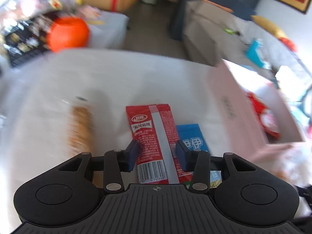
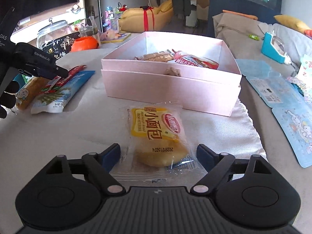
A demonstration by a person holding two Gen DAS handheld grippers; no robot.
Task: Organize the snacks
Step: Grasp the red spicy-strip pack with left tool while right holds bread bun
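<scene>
One red snack sachet (image 1: 156, 142) lies lengthwise between the blue pads of the left gripper (image 1: 158, 154), barcode end near the camera and long axis running away from it; the pads sit at its long edges and it seems gripped, with a blue packet (image 1: 192, 138) just right and a blurred biscuit pack (image 1: 81, 128) left. The right gripper (image 2: 158, 155) stands wide open, holding nothing, astride a yellow bread packet (image 2: 156, 134) whose long axis runs near-to-far. Both rest on a pale cloth-covered table (image 2: 58, 136); the pink box (image 2: 171, 87) of snacks sits beyond, cluttered living room behind.
</scene>
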